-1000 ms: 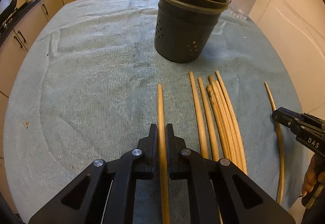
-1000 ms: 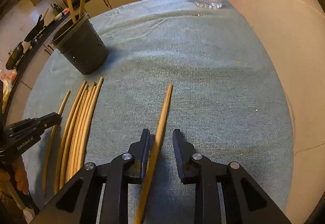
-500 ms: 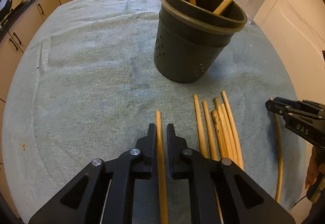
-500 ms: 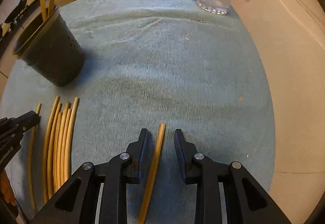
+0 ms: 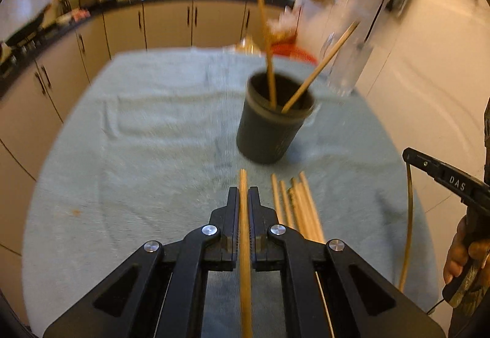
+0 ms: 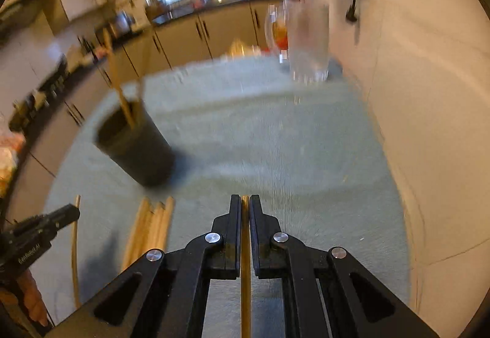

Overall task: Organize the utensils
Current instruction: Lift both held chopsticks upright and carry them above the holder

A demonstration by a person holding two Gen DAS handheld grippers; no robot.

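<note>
My left gripper (image 5: 243,194) is closing its jaws on a wooden chopstick (image 5: 245,270), the pads pressing it above the towel. In the right wrist view my right gripper (image 6: 245,200) does the same with a second chopstick (image 6: 245,282), its jaws closing tight around it. The black perforated holder (image 5: 269,135) stands ahead with two sticks leaning in it. A bundle of several chopsticks (image 5: 301,209) lies on the towel between the grippers. The holder (image 6: 137,151) and bundle (image 6: 150,227) also show in the right wrist view, blurred.
A grey-green towel (image 5: 137,154) covers the table. A clear glass jug (image 6: 309,47) stands at the far edge, right of the holder. A pale wall runs along the right side. Kitchen cabinets and a dark counter lie beyond the table's far and left edges.
Both grippers have risen and tipped up, so the holder looks farther away. The right gripper's jaws closed onto its chopstick, and both sticks came up off the towel.
</note>
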